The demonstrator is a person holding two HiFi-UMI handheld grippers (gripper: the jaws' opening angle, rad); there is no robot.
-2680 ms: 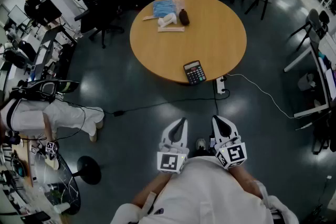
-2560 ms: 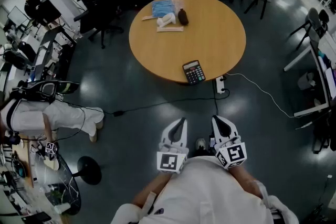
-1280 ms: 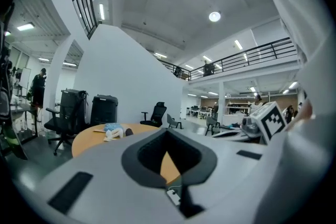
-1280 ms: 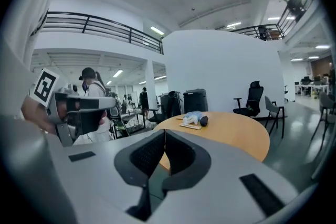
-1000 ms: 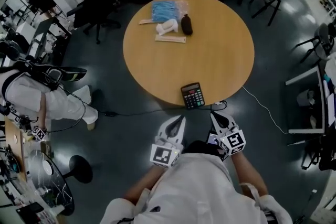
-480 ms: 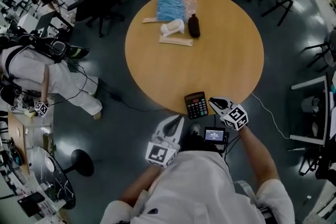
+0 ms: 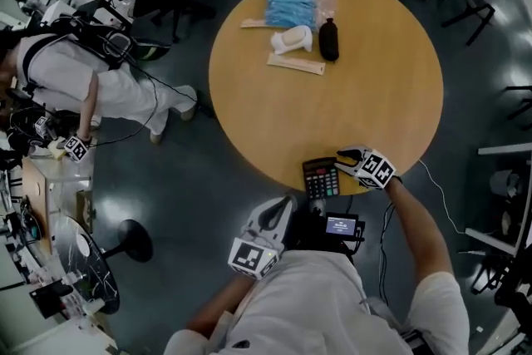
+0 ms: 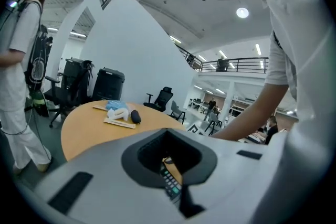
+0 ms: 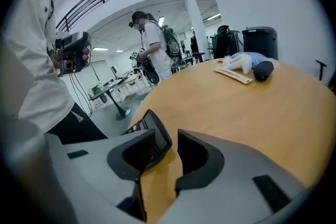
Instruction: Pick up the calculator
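Head view: calculator (image 7: pixel 321 177) lies display-end away; right gripper (image 7: pixel 346 155) gapes astride; left gripper (image 7: pixel 286 201) closed.

Lower part of the calculator (image 9: pixel 157 136) behind the right hand-held gripper (image 9: pixel 166 134)

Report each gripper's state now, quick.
Left gripper: shut, empty.
Right gripper: open, jaws straddling the calculator edge, not clamped.

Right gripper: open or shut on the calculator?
Open. Right gripper jaws stand apart, calculator edge between them, table visible in the gap.
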